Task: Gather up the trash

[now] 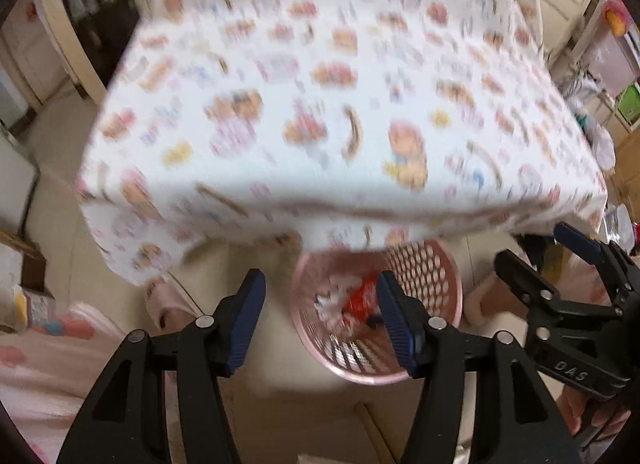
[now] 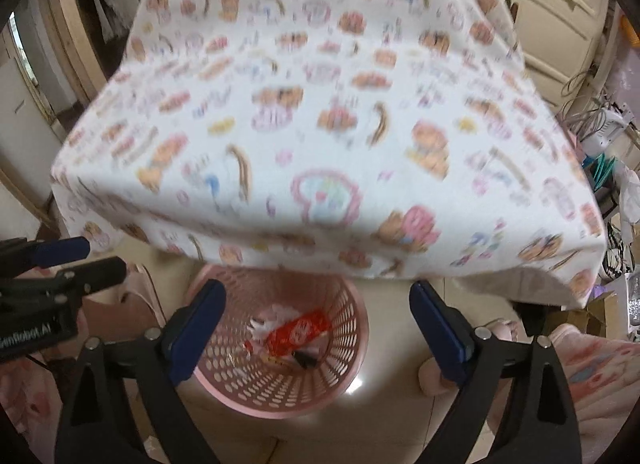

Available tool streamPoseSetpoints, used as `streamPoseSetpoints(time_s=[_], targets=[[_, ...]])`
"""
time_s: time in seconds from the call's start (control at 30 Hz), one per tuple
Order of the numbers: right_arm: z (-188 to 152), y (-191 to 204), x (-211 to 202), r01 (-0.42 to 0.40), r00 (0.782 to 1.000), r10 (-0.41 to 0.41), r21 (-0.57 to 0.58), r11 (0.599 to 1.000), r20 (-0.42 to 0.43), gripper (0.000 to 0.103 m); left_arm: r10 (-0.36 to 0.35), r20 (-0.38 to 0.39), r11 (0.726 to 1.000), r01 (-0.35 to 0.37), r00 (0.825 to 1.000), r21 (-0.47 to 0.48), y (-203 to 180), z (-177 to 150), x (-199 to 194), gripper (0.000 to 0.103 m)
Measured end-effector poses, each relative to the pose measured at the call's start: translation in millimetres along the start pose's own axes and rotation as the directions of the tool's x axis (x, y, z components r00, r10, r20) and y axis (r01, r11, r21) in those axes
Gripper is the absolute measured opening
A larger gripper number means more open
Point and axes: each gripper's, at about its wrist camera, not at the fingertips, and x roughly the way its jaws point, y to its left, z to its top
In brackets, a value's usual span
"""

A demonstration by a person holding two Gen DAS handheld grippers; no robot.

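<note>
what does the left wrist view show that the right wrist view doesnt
Only the left wrist view shows a cardboard box on the floor at far left and a green bin at far right. Only the right wrist view shows white cabinet doors behind the table and tangled cables. Both show the patterned tablecloth, the pink basket holding a red wrapper, and both tongs open and empty: left, right.

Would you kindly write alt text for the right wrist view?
The open right gripper hangs over a pink basket on the floor holding a red wrapper and white scraps. Behind is a blurred table in a cartoon-print cloth; the left gripper shows at the left edge.
</note>
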Motion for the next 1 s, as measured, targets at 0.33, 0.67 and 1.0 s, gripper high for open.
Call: streamPoseSetpoints(time_s=[0.33, 0.67, 1.0], targets=[[17, -9, -55, 0.013, 0.978, -0.02, 0.031, 0.999, 0.208, 0.102, 0.063, 0.315, 0.994, -0.088, 0.947, 0.066, -4, 3, -61, 0.08], [17, -9, -91, 0.047, 0.941, -0.041, -0.012, 0.999, 0.335, 0.103, -0.03, 0.501, 0.995, -0.02, 0.865, 0.094, -10, 0, -99, 0.097], [14, -5, -120, 0.035, 0.897, -0.024, -0.016, 0.999, 0.441, 0.103, -0.019, 0.566, 0.999, -0.007, 0.824, 0.043, 1, -1, -115, 0.102]])
